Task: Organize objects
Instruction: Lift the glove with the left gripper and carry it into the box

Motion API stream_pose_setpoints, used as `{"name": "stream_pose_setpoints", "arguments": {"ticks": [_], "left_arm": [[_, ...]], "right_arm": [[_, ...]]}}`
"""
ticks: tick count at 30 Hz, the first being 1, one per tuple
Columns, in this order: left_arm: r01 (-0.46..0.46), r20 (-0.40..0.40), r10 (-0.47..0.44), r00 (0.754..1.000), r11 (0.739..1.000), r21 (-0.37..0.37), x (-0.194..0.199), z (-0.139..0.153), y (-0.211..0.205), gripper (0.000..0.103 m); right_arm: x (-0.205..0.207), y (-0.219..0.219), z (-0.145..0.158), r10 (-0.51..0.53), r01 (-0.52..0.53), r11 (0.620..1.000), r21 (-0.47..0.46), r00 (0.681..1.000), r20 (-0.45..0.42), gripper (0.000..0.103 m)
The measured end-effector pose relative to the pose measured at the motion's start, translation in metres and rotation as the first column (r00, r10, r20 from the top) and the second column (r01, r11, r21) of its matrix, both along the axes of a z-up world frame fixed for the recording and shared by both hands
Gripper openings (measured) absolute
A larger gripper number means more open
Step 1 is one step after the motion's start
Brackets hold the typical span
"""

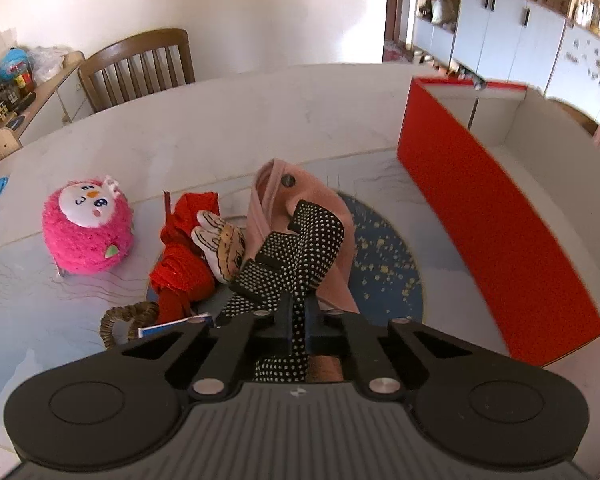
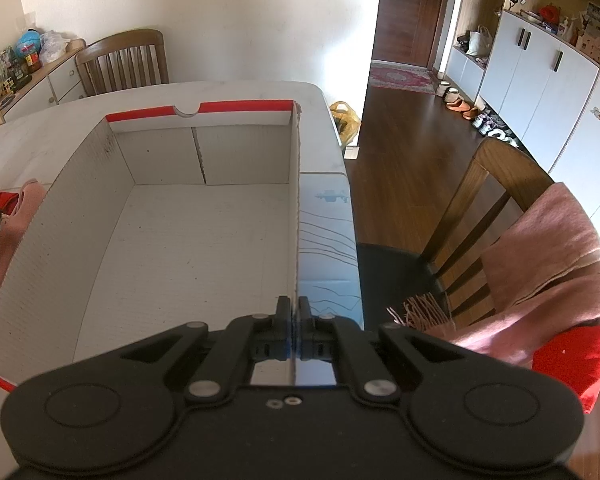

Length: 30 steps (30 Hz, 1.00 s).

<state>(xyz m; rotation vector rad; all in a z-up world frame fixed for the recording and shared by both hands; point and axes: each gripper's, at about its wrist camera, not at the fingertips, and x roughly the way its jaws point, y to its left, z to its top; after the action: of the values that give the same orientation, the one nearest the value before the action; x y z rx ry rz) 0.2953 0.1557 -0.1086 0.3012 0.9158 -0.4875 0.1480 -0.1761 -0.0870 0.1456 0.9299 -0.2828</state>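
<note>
White table (image 1: 220,120), left gripper (image 1: 298,320) clamping dotted glove (image 1: 300,248), right gripper (image 2: 293,320) pinching box (image 2: 180,240) wall edge.

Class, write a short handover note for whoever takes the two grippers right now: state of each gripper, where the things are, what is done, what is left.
Left gripper: shut on a black dotted glove, held above the table.
Right gripper: shut on the box's right wall, holding the box in place.
Box: open, nothing in it yet.
On the table: pink plush, red cloth, small doll, pink garment, wicker ring.
Done: glove picked up.
Left: put the glove in the box, then likely the rest.
</note>
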Motion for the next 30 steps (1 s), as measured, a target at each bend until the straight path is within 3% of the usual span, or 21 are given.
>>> {"name": "stream_pose_setpoints", "arguments": {"ticks": [7,14,23,30], "left_arm": [[-0.017,0.008,0.017,1.0,0.997,-0.082,0.001,0.037,0.015,0.003],[0.046,-0.008,-0.048,0.999,0.984,-0.17,-0.005,0.07,0.0,0.003],[0.225,0.035,-0.223,0.974,0.947,-0.228,-0.016,0.107,-0.067,0.003],[0.343,0.034,-0.345,0.938,0.913,-0.219,-0.015,0.109,-0.134,0.003]], "right_arm": [[0.001,0.0,0.0,0.004,-0.004,1.0,0.002,1.0,-0.002,0.002],[0.001,-0.001,0.001,0.008,-0.008,1.0,0.0,1.0,-0.005,0.002],[0.001,-0.001,0.001,0.006,-0.006,1.0,0.005,1.0,-0.005,0.002],[0.002,-0.002,0.001,0.014,-0.014,1.0,0.007,1.0,-0.008,0.002]]}}
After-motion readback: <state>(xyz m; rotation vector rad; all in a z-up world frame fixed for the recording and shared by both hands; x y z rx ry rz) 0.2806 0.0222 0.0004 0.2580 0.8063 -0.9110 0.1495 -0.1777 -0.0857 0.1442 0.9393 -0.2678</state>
